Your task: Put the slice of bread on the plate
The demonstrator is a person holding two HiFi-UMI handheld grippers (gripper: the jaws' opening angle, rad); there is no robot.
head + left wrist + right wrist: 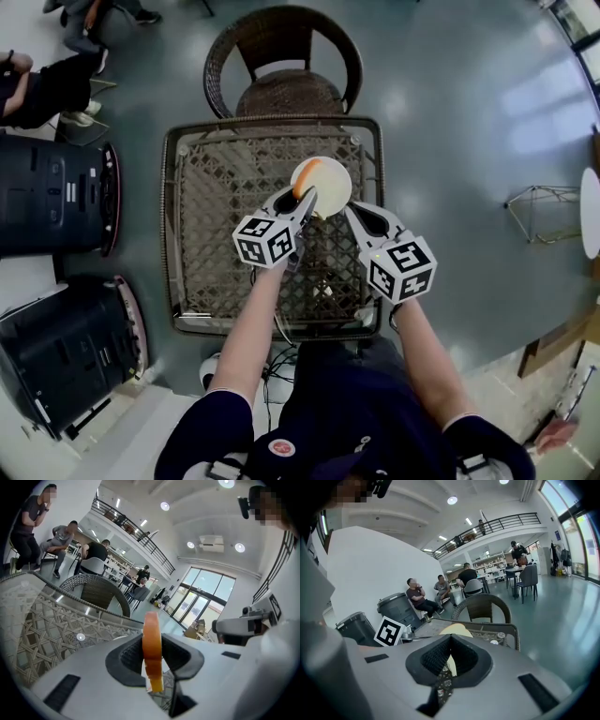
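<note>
Left claw (pixel 153 657) pinches bread slice (pixel 152 630) edge-on over plate (pixel 334 191) at 12 o'clock — released tilted, it may tip off; right claw (pixel 448 654) closed, empty.

A slice of bread (pixel 152 641) with an orange-brown crust stands on edge, pinched between the jaws of the left gripper (pixel 305 197). It is over the left part of a round cream plate (pixel 333 192), which lies flat on a wicker table (pixel 206 234).
</note>
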